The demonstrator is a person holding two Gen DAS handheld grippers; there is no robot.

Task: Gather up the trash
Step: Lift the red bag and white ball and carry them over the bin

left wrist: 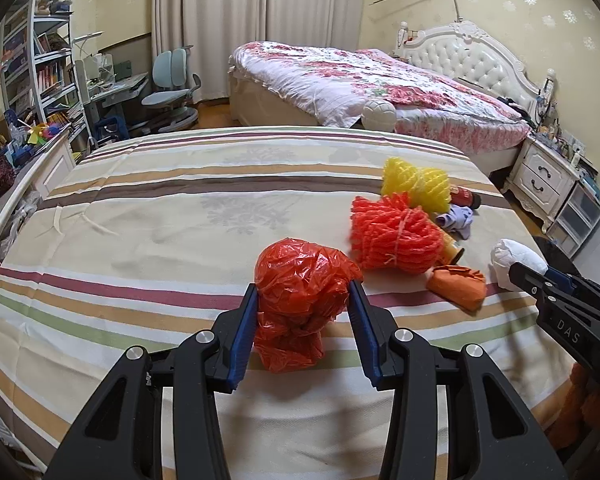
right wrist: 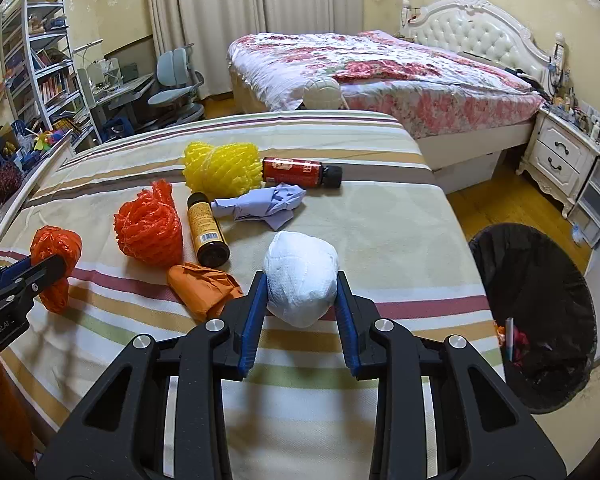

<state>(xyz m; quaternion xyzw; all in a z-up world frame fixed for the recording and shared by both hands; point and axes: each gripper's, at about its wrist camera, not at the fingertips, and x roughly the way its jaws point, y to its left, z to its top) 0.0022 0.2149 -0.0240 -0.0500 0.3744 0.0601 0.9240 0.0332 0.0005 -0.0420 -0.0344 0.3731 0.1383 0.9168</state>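
My left gripper [left wrist: 303, 294] is shut on a crumpled red plastic bag [left wrist: 300, 284] and holds it over the striped bed; it also shows in the right wrist view [right wrist: 56, 252]. My right gripper [right wrist: 302, 286] is shut on a white paper wad [right wrist: 300, 276], seen at the right in the left wrist view [left wrist: 516, 258]. On the bed lie a red foam net [right wrist: 150, 226], a yellow foam net [right wrist: 220, 172], an orange paper scrap [right wrist: 204, 284], a blue glove [right wrist: 264, 206], an orange bottle [right wrist: 207, 230] and a red bottle [right wrist: 300, 171].
A black-lined trash bin [right wrist: 536, 320] with some trash inside stands on the floor to the right of the striped bed [right wrist: 380, 220]. Behind are a floral bed [right wrist: 380, 76], a white nightstand [right wrist: 560, 156], a desk chair [right wrist: 176, 80] and bookshelves [right wrist: 40, 68].
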